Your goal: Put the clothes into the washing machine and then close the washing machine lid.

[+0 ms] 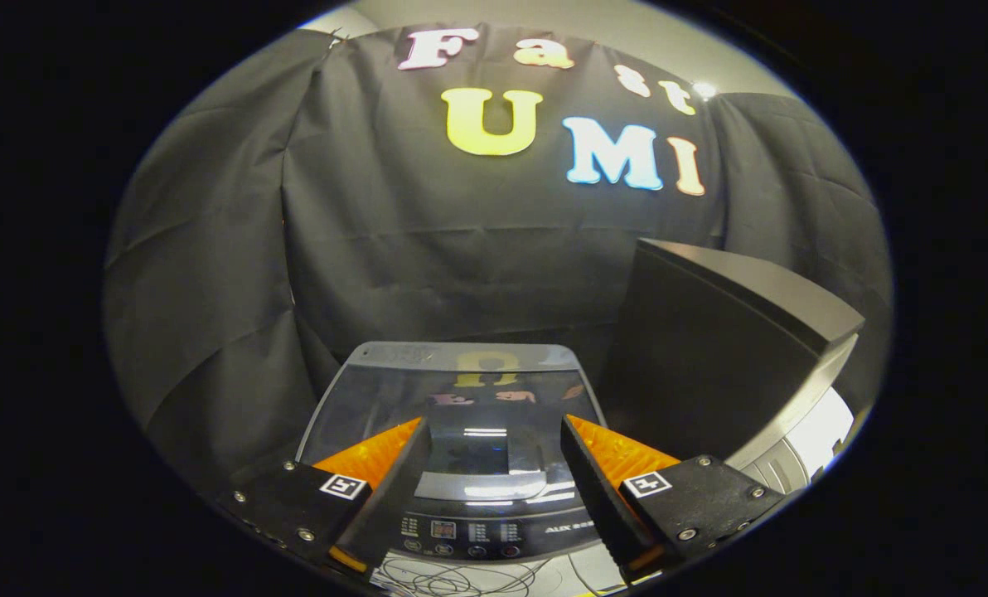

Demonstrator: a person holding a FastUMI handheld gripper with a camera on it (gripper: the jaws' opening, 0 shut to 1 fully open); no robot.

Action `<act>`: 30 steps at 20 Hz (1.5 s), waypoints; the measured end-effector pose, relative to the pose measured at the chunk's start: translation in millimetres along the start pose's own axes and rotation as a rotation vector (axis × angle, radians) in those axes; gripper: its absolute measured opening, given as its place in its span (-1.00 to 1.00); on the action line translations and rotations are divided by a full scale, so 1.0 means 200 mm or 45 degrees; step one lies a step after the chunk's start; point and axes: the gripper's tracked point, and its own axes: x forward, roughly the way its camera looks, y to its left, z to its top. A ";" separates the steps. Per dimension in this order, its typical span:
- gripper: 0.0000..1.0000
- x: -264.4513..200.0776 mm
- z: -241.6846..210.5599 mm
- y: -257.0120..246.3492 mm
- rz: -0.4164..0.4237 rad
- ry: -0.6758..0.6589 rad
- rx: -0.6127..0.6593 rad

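A small top-loading washing machine (452, 369) stands just ahead of my fingers, its dark glossy lid (469, 398) lying flat and shut over the tub. Its control panel (477, 531) with buttons and a small display faces me, between and below the fingers. My gripper (491, 429) hovers above the front part of the lid, open, with nothing between its fingers. I see no clothes on or around the machine.
A second, larger machine with a dark sloping lid (726, 332) and a pale body (801, 448) stands right of the washer. Black cloth (237, 274) hangs behind and to the left. Loose thin cables (452, 576) lie on the pale surface below the control panel.
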 end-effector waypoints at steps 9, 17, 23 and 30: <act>0.93 -0.59 0.08 -0.35 0.066 -0.156 -0.011; 0.93 -1.13 -0.04 -0.70 0.171 -0.231 -0.039; 0.93 -1.53 -0.06 -0.93 0.215 -0.293 0.031; 0.93 -1.81 0.02 -1.00 0.189 -0.375 0.024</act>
